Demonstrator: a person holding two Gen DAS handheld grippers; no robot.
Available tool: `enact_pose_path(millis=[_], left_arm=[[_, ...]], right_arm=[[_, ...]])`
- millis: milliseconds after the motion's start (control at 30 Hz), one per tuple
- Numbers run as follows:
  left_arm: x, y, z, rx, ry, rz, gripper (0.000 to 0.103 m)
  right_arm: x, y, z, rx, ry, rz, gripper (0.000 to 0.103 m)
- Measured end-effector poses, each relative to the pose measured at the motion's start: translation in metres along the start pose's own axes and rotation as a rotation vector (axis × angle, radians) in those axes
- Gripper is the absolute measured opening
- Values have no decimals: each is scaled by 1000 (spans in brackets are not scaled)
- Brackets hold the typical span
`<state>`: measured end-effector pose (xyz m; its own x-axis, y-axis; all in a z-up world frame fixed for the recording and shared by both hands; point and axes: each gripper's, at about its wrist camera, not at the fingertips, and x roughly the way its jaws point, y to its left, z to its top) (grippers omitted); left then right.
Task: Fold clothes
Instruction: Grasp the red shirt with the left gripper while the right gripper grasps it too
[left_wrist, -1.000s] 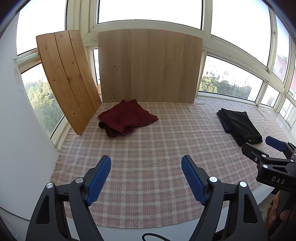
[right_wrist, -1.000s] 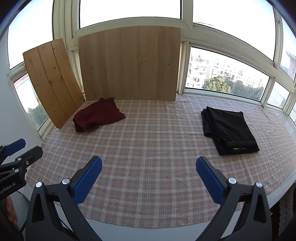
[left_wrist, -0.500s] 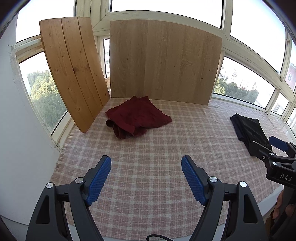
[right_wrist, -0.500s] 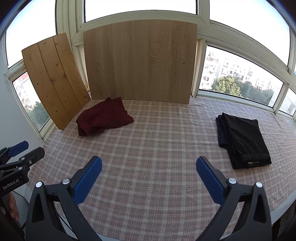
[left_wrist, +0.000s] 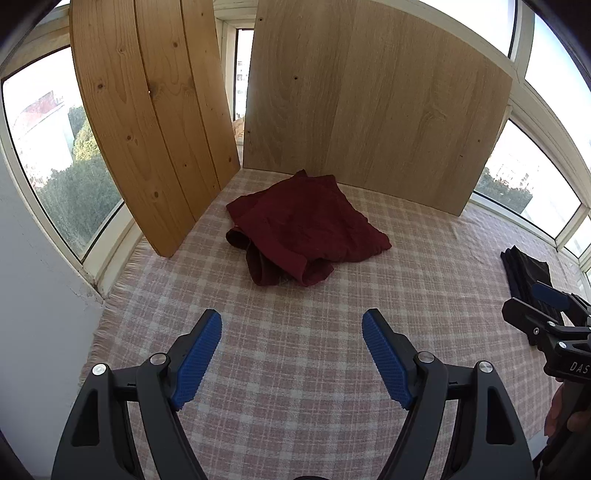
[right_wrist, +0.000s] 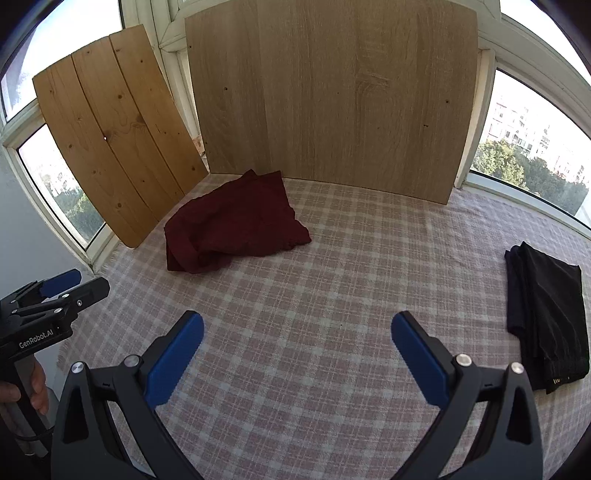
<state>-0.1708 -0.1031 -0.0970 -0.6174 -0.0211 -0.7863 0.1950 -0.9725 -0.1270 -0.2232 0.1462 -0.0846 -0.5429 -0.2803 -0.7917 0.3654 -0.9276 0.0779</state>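
Both tongs are spread wide with nothing between the blue pads: the left tongs (left_wrist: 291, 354) hang over the near-left part of the worktop (left_wrist: 295, 369), the right tongs (right_wrist: 297, 356) over the near middle, both above bare checked cloth (right_wrist: 332, 295). The maroon garment (left_wrist: 299, 229) sits crumpled in the far-left corner, right up by the two wooden boards leaning against the windows, the plank board (left_wrist: 147, 129) on the left edge and the wide board (left_wrist: 369, 103) along the far edge. The black garment (right_wrist: 546, 317) lies as a flat, squared-off stack by the right edge, so that one already looks folded; the maroon one doesn't. What I'd worry about: the maroon heap is layered and rolled under at its near edge, so a pinch there could easily take several layers at once, or just the loose tube of fabric, and it would come up as a lump instead of opening out. It's also near enough to the boards that dragging or flinging it backward might knock one. And the checked cloth is loose fabric too, so a low pinch could snag it along with the garment. View differences: the left wrist camera gets the rolled near edge of the maroon piece in good detail but only a sliver of the black stack behind the right tongs (left_wrist: 546, 317); the right wrist camera shows the whole black stack, including a small light tag at its near end, plus the left tongs (right_wrist: 55, 291) from the side and the person's fingers on the handle.
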Motion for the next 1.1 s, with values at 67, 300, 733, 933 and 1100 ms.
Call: enact_pose_path(millis=[67,300,733,933,1100], left_arm=[[17,8,6,-9,14,12,77],[79,27,15,4,81,9,77],[154,56,17,-42,183,-113,62],[169,57,18,-38,200,-150,39],[171,58,22,-40,189,-167,39]], right_arm=[[19,3,8,-31,14,36,103],[73,26,26,-158,45,123,103],[126,51,35,-264,88,225,102],[147,60,39,-301,108,270,102],[150,61,40,-297,113,288,102]])
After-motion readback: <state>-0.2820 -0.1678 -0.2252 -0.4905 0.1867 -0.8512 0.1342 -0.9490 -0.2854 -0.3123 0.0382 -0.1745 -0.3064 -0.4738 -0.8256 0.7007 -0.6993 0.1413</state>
